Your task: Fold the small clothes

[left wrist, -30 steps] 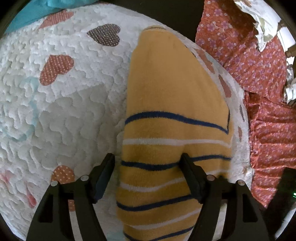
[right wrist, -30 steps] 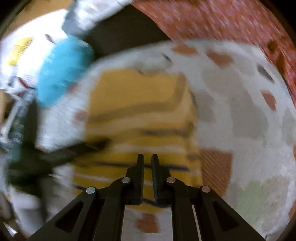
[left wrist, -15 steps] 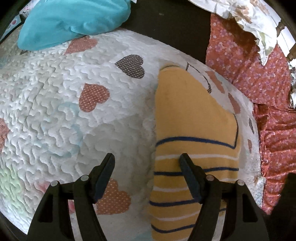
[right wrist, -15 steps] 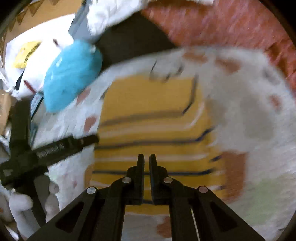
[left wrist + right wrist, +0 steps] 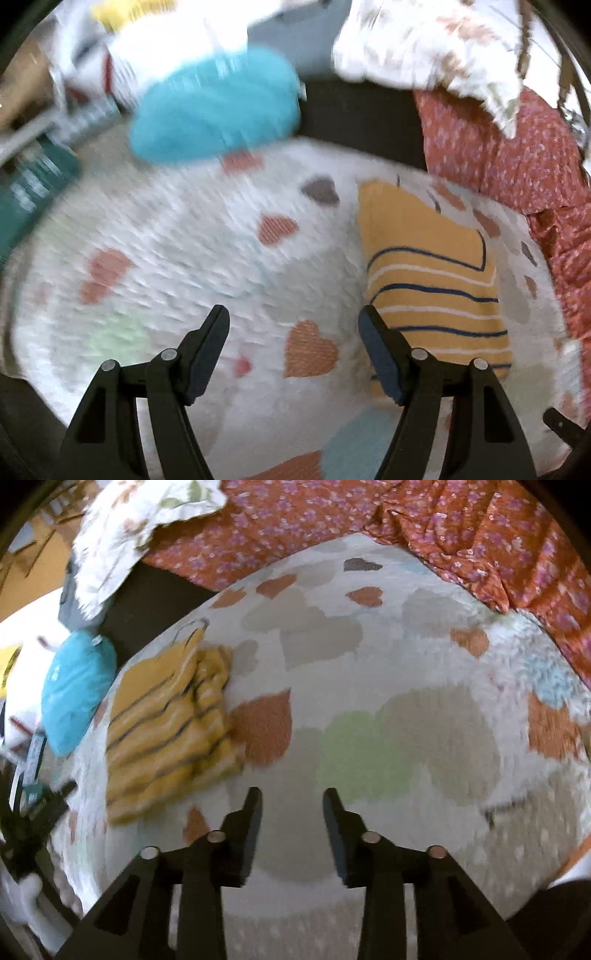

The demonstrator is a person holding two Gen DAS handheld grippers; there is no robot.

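Note:
A folded yellow garment with navy and white stripes (image 5: 432, 280) lies on a white quilted mat with heart patches (image 5: 177, 258). In the left wrist view it sits right of centre, partly behind my right finger. My left gripper (image 5: 293, 325) is open and empty above the mat, left of the garment. In the right wrist view the garment (image 5: 170, 723) lies at the left. My right gripper (image 5: 291, 801) is open and empty above bare mat (image 5: 406, 701), to the garment's right.
A turquoise bundle (image 5: 218, 114) lies past the mat's far left edge. Red floral cloth (image 5: 369, 520) and a white floral cloth (image 5: 436, 48) lie along the far side. Clutter and a teal box (image 5: 33, 188) sit at the left.
My right gripper was shut over the garment and is now open and moved to its right. My left gripper pulled back and left off the garment, staying open.

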